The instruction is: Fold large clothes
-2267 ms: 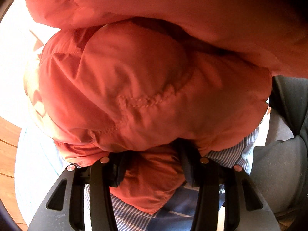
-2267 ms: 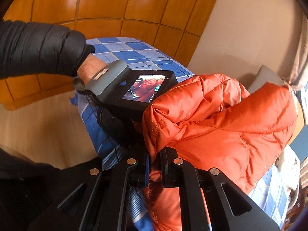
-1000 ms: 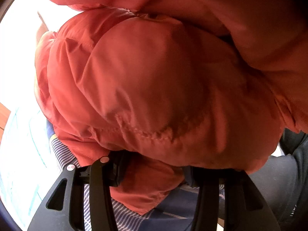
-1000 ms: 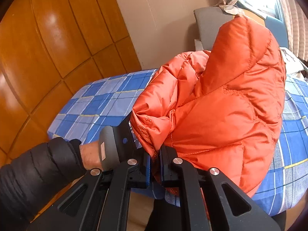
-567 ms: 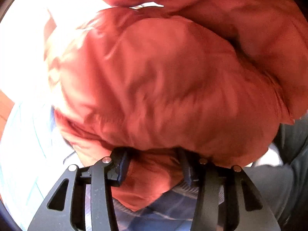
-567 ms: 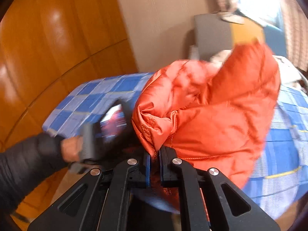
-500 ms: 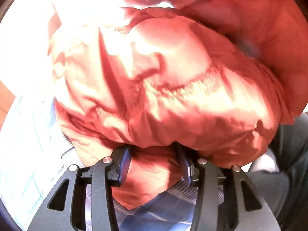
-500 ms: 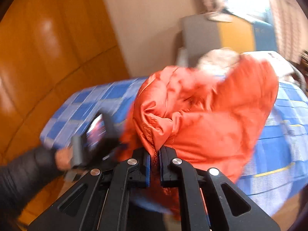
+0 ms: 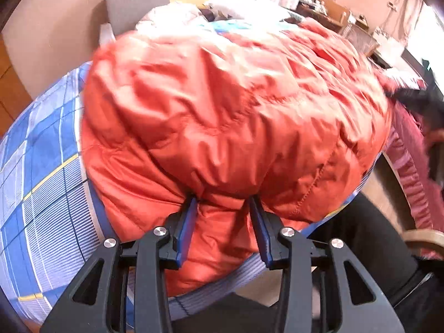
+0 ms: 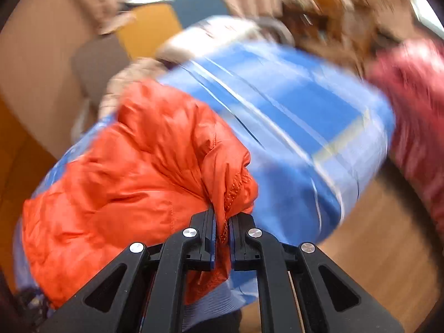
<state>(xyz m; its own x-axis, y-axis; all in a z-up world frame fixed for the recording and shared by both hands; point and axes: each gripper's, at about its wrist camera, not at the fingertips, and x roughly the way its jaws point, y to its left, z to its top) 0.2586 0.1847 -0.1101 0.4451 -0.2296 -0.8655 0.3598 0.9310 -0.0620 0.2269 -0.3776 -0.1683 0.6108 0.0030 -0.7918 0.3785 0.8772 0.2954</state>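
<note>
An orange puffer jacket (image 9: 236, 116) lies spread over a bed with a blue checked sheet (image 9: 36, 166). My left gripper (image 9: 223, 208) has its jaws wide apart with a thick bunch of the jacket's edge between them. My right gripper (image 10: 222, 219) is shut on a thin fold of the same jacket (image 10: 125, 188) near a stitched hem. The right wrist view is blurred by motion. The blue sheet (image 10: 291, 127) fills its right half.
A grey headboard (image 9: 136, 0) and pillows (image 9: 236, 5) lie at the far end of the bed. A dark red garment (image 9: 410, 144) hangs at the right, over a chair (image 9: 424, 238). Wooden floor (image 10: 374, 236) shows beside the bed. Cluttered furniture (image 9: 347, 19) stands far right.
The jacket has swung down from being held up in the air onto the bed. Both grippers moved with it and kept their hold. The room beyond is now visible over the jacket.
</note>
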